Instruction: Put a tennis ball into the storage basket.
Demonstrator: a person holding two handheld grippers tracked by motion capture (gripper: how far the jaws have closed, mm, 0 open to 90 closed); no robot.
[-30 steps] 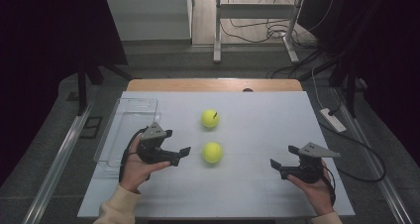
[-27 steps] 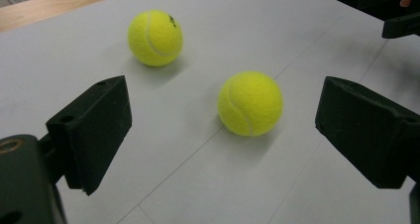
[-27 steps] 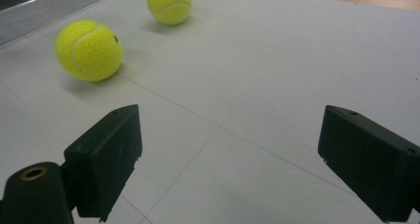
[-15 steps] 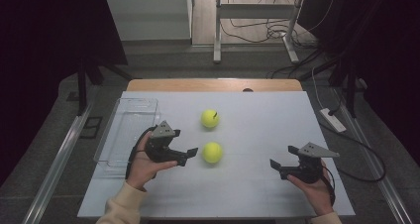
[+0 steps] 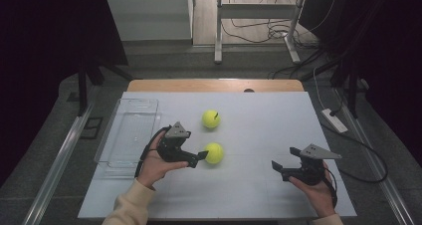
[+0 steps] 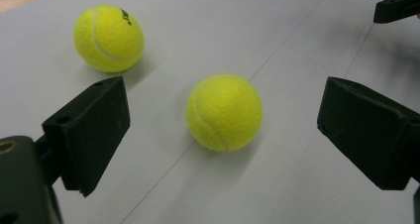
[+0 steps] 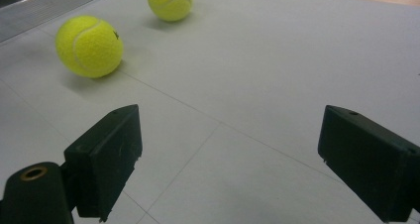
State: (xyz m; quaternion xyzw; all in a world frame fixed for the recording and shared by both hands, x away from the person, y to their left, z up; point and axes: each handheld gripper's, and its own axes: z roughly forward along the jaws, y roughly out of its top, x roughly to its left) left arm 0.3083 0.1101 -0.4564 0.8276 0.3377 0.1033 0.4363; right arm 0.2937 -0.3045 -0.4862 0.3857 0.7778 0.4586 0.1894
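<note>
Tongs first, high view: left tongs [image 5: 203, 156] are sitting in the person's left hand [image 5: 158, 161], jaws apart and just having been opening, tips pointing at the near tennis ball [image 5: 214, 153] and lying just beside it, with no contact that I can make out. Right tongs [image 5: 276, 166] are resting in the right hand [image 5: 313, 185] near the desk's right front, jaws apart, nothing between them, well apart from both balls. Near tennis ball is lying around the middle of the white desk [image 5: 259, 125]; far tennis ball [image 5: 211, 119] is lying a little behind it, the two near each other but not touching. Clear plastic tray [image 5: 130, 135] is standing on the desk's left side, beside the left hand.

Left gripper view: both black jaws are standing wide, and the near tennis ball [image 6: 224, 112] is lying ahead of the gap between them, on a seam line of the desk surface, touching neither jaw. Far tennis ball [image 6: 109, 37] is showing at upper left, black print on its top. Part of the right tongs [image 6: 396, 6] is showing in the upper right corner.

Right gripper view: jaws are standing apart over bare desk surface. Near tennis ball [image 7: 89, 46] and far tennis ball [image 7: 170, 2] are lying farther off, at upper left.
</note>
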